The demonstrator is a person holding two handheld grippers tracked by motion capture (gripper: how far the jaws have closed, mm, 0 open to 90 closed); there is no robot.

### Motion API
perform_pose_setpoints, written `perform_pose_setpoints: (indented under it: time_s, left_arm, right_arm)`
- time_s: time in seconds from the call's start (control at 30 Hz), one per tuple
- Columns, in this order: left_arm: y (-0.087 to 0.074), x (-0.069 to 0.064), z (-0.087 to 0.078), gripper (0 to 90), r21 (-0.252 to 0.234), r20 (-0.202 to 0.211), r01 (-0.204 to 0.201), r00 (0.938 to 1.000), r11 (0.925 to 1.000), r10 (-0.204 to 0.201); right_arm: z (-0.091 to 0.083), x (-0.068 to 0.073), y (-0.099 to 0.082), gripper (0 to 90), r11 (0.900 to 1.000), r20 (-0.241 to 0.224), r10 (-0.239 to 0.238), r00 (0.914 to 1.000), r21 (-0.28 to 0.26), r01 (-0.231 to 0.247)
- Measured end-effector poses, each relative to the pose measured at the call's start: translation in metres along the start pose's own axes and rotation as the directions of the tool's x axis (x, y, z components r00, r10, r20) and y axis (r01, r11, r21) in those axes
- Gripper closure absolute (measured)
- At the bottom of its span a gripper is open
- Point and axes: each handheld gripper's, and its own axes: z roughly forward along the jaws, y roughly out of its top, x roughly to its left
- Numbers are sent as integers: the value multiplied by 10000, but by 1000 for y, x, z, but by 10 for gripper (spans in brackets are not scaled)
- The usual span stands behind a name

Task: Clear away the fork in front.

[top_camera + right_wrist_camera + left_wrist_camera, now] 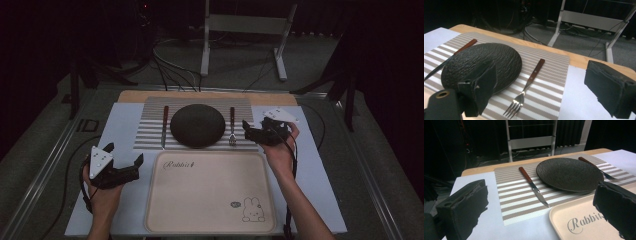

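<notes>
A dark round plate (197,125) rests on a striped placemat (148,131). A wooden-handled knife (164,126) lies to its left and a wooden-handled fork (232,128) to its right. In front of the placemat sits an empty beige tray (210,200) with a rabbit drawing. My left gripper (125,154) hovers open left of the tray, holding nothing; from it I see the knife (534,187), the plate (569,173) and the tray corner (574,220). My right gripper (254,129) stands open just right of the fork (527,85), beside the plate (481,62), with nothing in it.
A white sheet (125,120) covers the tabletop under the placemat and tray. A wooden table edge (135,95) runs along the back. Beyond it stand a white metal frame (240,30) and cables (170,70) on the floor. Dark stands flank the table.
</notes>
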Motion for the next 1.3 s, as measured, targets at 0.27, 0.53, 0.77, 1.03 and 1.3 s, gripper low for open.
perform_pose_setpoints:
  time_s: [0.27,0.53,0.77,1.03,1.3]
  left_arm:
    - [0,0,0,2,13,-2,-12,10000,10000,12]
    - [0,-1,1,2,37,23,-34,10000,10000,34]
    - [0,-1,1,1,53,51,-78,10000,10000,78]
    - [0,-2,2,2,85,71,-91,9999,9999,90]
    - [-1,-2,2,2,94,101,-97,9999,9999,96]
  right_arm:
    - [11,-3,13,109,9999,94,108,9999,38,-108]
    - [22,-6,26,109,9996,75,254,9996,136,-255]
    - [32,-9,42,109,9997,302,148,9994,184,-154]
    - [47,-12,58,110,9994,471,48,9989,349,-65]
    - [71,-11,59,111,9971,630,134,9979,738,-181]
